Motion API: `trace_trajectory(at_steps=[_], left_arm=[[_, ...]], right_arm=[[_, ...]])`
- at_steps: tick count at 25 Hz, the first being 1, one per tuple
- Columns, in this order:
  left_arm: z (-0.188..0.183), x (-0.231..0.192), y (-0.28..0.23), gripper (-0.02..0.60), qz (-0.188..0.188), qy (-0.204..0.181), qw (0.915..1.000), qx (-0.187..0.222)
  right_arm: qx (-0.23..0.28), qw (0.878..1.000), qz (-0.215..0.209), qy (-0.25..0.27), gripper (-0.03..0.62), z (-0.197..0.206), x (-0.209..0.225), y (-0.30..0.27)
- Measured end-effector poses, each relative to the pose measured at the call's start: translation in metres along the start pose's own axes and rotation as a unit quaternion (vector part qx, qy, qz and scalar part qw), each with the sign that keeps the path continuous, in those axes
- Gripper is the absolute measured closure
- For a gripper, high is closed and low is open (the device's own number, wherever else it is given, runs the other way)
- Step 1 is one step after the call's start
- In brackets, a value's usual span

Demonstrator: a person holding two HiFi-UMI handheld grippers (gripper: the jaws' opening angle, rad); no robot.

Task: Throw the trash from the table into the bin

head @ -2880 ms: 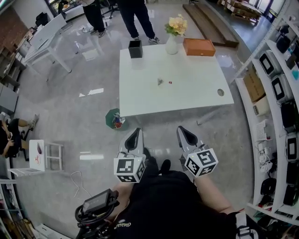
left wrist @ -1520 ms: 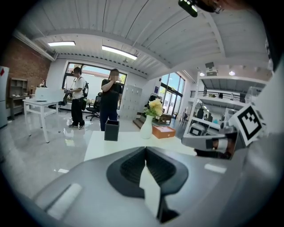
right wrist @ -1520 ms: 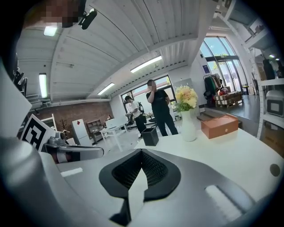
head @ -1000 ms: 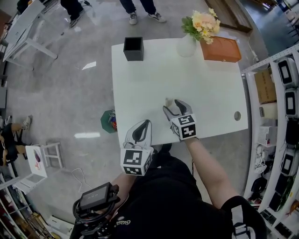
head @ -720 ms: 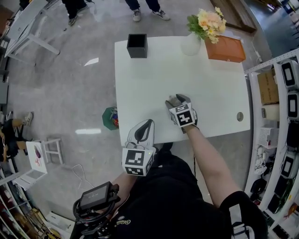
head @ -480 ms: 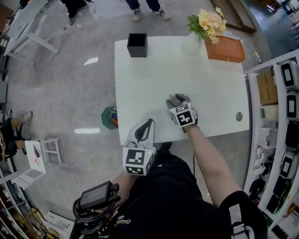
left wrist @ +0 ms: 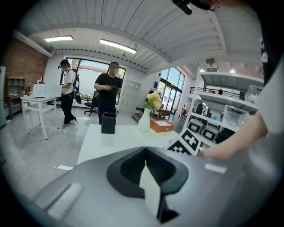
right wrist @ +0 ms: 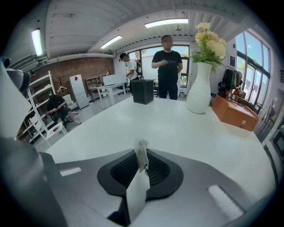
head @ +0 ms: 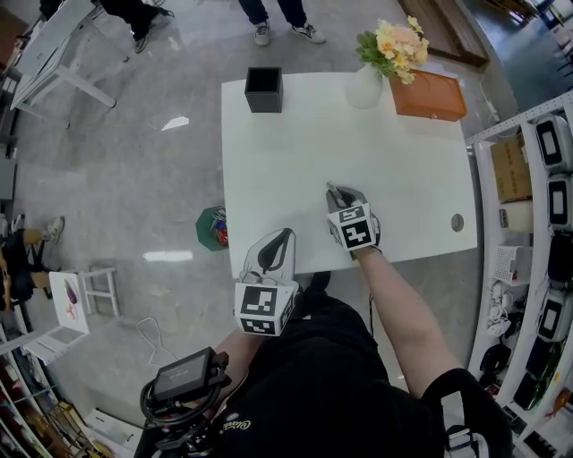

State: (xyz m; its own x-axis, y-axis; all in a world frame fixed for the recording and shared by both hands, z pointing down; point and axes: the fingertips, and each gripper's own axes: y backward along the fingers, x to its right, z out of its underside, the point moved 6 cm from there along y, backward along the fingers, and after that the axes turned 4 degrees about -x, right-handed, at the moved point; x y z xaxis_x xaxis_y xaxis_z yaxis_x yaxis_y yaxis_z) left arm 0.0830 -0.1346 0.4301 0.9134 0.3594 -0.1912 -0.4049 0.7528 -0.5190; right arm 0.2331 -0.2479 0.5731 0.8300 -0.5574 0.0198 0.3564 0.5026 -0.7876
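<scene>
A small pale crumpled scrap of trash [right wrist: 141, 154] stands up between the pads of my right gripper [right wrist: 141, 165]. Its jaws have just been closing and are shut on the scrap. In the head view the right gripper [head: 333, 189] is low over the white table [head: 412, 170], near the table's front middle. My left gripper [head: 281, 236] hangs at the table's near edge, and in its own view the left gripper [left wrist: 145, 156] is shut with nothing in it. The green bin [head: 212, 229] stands on the floor by the table's left side, partly under the edge.
A black box [head: 263, 89], a white vase of flowers [head: 365, 84] and an orange box [head: 427, 94] line the table's far edge. Shelves with devices [head: 551, 179] run along the right. People [head: 273, 13] stand beyond the table, and a white desk [head: 54, 54] is at the far left.
The right gripper sank a little onto the scrap and its jaws went from wide open to shut on it. The left gripper has not moved.
</scene>
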Motion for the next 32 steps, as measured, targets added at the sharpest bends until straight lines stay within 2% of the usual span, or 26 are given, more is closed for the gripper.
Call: trace_trajectory(at_steps=[7,12,17,19,26,32], left_arm=[[-0.010,0.001,0.001,0.574,0.001,-0.004,0.9999,0.014],[-0.019,0.006,0.002,0.574,0.006,-0.011,0.9996,0.024],[-0.026,0.011,0.003,0.574,0.009,-0.017,0.9993,0.033],[-0.027,0.015,0.003,0.572,0.010,-0.020,0.9991,0.035],[-0.020,0.033,0.009,0.574,-0.003,-0.021,0.9992,0.033],[-0.003,0.020,0.038,0.572,-0.064,0.003,0.9976,0.028]], right_arm=[[0.089,0.995,0.009,-0.036,0.559,-0.022,-0.002,0.068],[0.139,0.989,0.013,-0.043,0.559,-0.032,-0.012,0.126],[0.226,0.972,0.043,-0.052,0.559,-0.035,-0.025,0.191],[0.246,0.967,0.046,-0.052,0.559,-0.034,-0.031,0.206],[0.255,0.965,0.019,-0.058,0.559,-0.025,-0.029,0.216],[0.250,0.967,-0.019,-0.052,0.559,-0.020,-0.036,0.205]])
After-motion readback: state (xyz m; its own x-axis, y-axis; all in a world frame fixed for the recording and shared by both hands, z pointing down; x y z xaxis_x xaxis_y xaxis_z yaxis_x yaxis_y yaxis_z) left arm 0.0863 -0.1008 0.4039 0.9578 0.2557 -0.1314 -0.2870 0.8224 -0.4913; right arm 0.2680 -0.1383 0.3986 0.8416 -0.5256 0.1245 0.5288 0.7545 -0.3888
